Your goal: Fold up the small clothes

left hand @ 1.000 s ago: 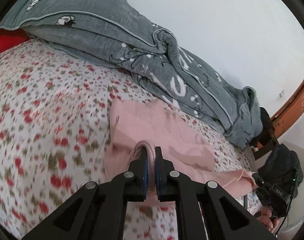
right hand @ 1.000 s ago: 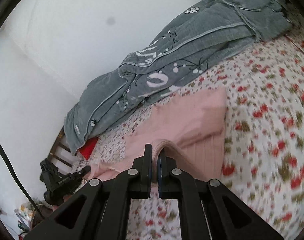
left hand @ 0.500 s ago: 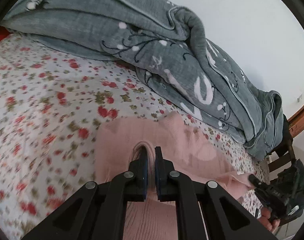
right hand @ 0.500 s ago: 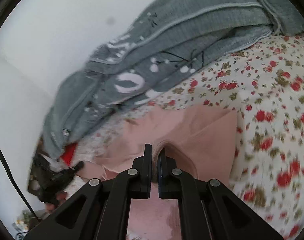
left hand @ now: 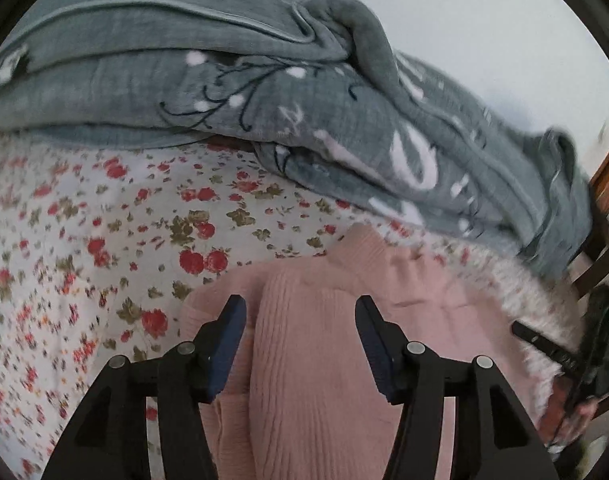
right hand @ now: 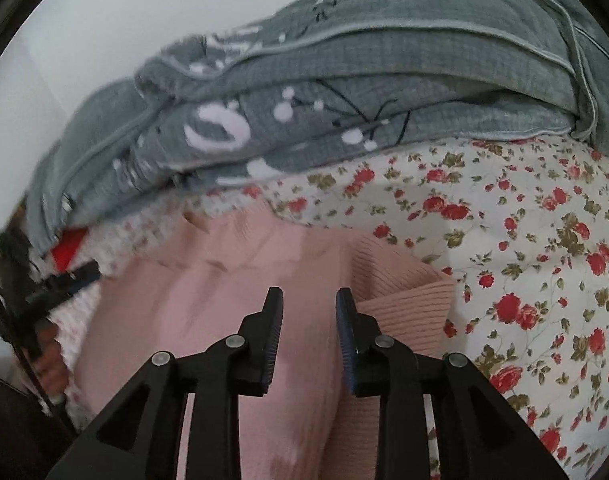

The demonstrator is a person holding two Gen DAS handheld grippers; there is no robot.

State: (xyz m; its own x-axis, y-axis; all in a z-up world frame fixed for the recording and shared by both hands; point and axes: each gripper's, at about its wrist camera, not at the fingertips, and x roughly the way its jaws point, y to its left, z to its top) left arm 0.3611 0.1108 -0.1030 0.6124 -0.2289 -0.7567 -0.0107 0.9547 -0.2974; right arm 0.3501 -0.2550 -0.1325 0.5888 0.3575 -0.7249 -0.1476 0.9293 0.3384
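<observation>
Two grippers over a pink sweater [left hand: 312,360] on a flowered bedsheet [left hand: 104,240].
Left gripper [left hand: 300,312] and right gripper [right hand: 309,304] both opening, gripping nothing; grey blanket [left hand: 264,100] at twelve o'clock.

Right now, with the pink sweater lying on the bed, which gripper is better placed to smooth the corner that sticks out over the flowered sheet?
Right. The right gripper, jaws opening and off the cloth, hovers beside the pink sweater's jutting ribbed corner. The left gripper sits over the other edge.

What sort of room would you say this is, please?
Most likely a bedroom: a floral sheet covers a bed, a grey quilt is bunched along the wall, and a pink sweater lies on the sheet.
</observation>
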